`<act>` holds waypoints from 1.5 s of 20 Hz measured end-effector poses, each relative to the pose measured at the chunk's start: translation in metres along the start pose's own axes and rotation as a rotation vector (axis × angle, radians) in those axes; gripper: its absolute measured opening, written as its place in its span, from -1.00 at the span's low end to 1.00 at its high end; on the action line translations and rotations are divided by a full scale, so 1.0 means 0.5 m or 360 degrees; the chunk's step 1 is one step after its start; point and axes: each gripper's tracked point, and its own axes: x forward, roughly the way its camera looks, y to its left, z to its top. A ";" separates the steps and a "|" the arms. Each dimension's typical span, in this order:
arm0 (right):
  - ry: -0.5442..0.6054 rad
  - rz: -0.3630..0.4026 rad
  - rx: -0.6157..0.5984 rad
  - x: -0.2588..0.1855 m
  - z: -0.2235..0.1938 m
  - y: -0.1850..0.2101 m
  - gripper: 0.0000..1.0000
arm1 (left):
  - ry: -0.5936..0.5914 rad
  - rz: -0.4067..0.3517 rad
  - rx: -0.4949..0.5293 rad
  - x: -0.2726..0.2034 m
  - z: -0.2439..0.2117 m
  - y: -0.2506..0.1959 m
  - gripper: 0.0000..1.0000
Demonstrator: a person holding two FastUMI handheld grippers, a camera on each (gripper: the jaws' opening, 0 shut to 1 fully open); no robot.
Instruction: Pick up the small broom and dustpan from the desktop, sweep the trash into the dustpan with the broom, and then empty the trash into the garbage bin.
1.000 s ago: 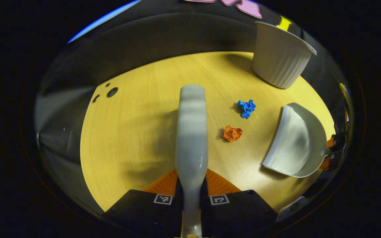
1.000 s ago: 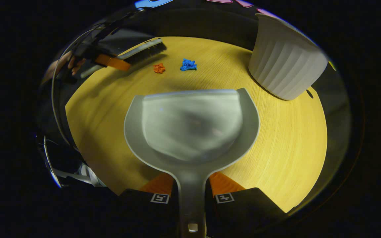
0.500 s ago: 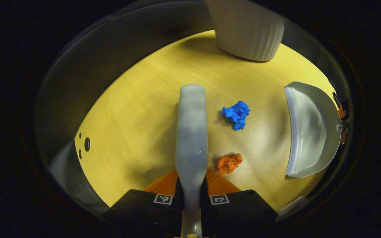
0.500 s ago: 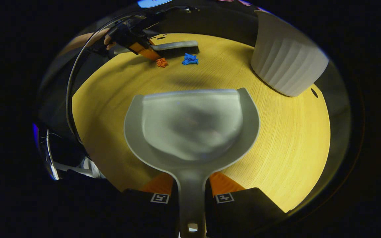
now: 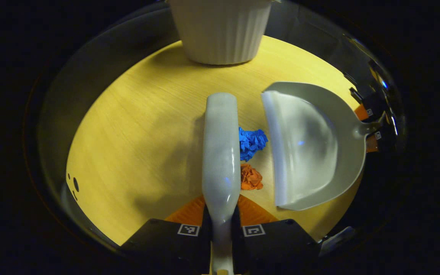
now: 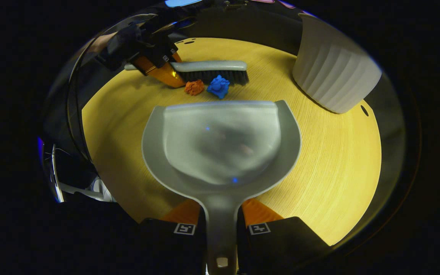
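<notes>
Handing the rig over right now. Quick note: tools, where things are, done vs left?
Left tool: shut on the grey hand broom, bristles on the yellow wooden desktop.
Right tool: shut on the grey plastic dustpan, lip facing the broom.
Blue crumpled paper and orange crumpled paper: between the bristles and the dustpan lip, not in the pan.
White ribbed garbage bin: upright at the desk's far edge.
Done: both picked up.
Left: sweep in, empty into bin.

The broom (image 5: 221, 152) hides part of the blue paper ball (image 5: 252, 139)
</notes>
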 end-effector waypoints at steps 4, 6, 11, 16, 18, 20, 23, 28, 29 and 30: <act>-0.0052 -0.0030 -0.0006 0.001 0.003 -0.002 -0.29 | 0.0005 -0.0197 -0.0013 -0.025 0.012 -0.116 -0.51; -0.0055 -0.0021 0.0017 0.005 -0.003 -0.002 -0.29 | 0.0025 -0.0250 -0.0036 -0.046 0.013 -0.158 -0.46; -0.0120 -0.0068 0.0019 0.005 0.001 -0.007 -0.29 | -0.0162 -0.0107 -0.0257 -0.098 0.039 -0.163 -0.47; -0.0164 -0.0063 0.0107 0.001 0.008 -0.005 -0.29 | -0.0276 0.0146 -0.0391 -0.207 -0.021 -0.125 -0.46; -0.0181 -0.0079 0.0121 -0.003 0.014 -0.009 -0.29 | -0.0337 0.0273 -0.0487 -0.239 -0.049 -0.099 -0.50; -0.0196 -0.0099 0.0150 -0.006 0.021 -0.009 -0.29 | -0.0385 0.0307 -0.0634 -0.260 -0.080 -0.097 -0.48; -0.0204 -0.0102 0.0171 -0.018 0.029 -0.013 -0.30 | -0.0428 0.0285 -0.0844 -0.275 -0.128 -0.087 -0.47; -0.0262 -0.0136 0.0308 -0.055 0.047 -0.023 -0.30 | -0.0451 0.0278 -0.1062 -0.248 -0.178 -0.103 -0.47; -0.0278 -0.0120 0.0352 -0.064 0.055 -0.018 -0.30 | -0.0447 0.0273 -0.1092 -0.243 -0.187 -0.111 -0.46; -0.0298 -0.0119 0.0381 -0.073 0.065 -0.017 -0.23 | -0.0437 0.0275 -0.1107 -0.241 -0.201 -0.115 -0.50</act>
